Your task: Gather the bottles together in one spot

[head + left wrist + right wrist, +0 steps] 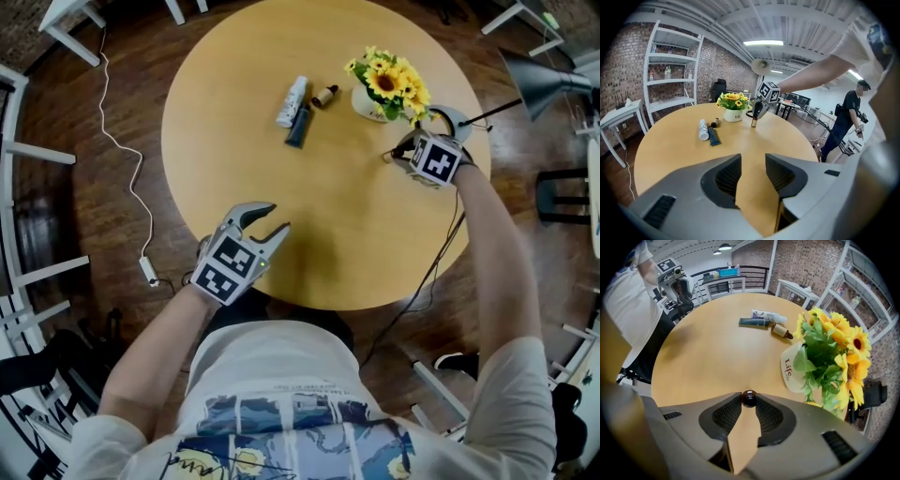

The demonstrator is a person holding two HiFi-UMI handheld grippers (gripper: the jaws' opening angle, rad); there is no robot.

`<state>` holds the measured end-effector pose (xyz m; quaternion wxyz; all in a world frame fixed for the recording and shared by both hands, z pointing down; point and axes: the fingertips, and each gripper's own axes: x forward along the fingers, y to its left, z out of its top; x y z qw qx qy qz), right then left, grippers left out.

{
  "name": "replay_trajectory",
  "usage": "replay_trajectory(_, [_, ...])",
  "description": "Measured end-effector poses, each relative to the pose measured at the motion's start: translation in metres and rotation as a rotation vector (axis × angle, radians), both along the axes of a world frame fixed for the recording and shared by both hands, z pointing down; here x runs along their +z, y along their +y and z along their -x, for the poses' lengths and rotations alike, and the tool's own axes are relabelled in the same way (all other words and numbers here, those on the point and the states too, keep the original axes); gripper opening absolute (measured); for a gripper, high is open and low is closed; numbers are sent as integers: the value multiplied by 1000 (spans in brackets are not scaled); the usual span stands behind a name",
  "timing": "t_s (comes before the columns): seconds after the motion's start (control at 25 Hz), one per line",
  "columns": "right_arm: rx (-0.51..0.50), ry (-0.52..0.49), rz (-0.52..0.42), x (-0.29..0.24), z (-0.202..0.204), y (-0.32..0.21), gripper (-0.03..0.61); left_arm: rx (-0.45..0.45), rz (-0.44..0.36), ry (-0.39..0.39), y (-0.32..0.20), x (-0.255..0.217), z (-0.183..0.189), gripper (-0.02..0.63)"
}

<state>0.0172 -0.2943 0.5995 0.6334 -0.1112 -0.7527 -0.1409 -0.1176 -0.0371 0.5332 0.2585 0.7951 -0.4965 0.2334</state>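
Note:
A white bottle [292, 101], a dark blue tube [298, 127] and a small brown bottle [325, 96] lie close together at the far middle of the round wooden table [234, 187]. My right gripper [398, 152] is at the table's right side, just in front of the flower pot. It is shut on the neck of another small brown bottle [749, 399], which stands upright on the table [753, 121]. My left gripper [272, 223] hovers open and holds nothing over the near left edge of the table. The lying group also shows as the white bottle [768, 315] and the tube [752, 322].
A white pot of sunflowers [384, 89] stands at the table's far right, right beside the held bottle. A black lamp [539, 80] and a cable are off the right edge. White shelving [670, 70] and a person [843, 122] are in the background.

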Motion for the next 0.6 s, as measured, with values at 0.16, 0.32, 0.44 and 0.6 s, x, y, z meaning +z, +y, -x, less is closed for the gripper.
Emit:
replay_trajectory(0.16, [-11,2,5,2,2,2,101,3,16,3,-1,7,-2,167])
replay_trajectory(0.32, [-23,0,-7,1,2,3,107,0,20,12,-1,6,-4,167])
replay_trajectory(0.44, [-24,-12,-12,0,3,2,111,-2,19,9,-1,6,-4,167])
replay_trajectory(0.6, [-7,-14,0,2,0,4,129,1,22,6,0,10,-6,167])
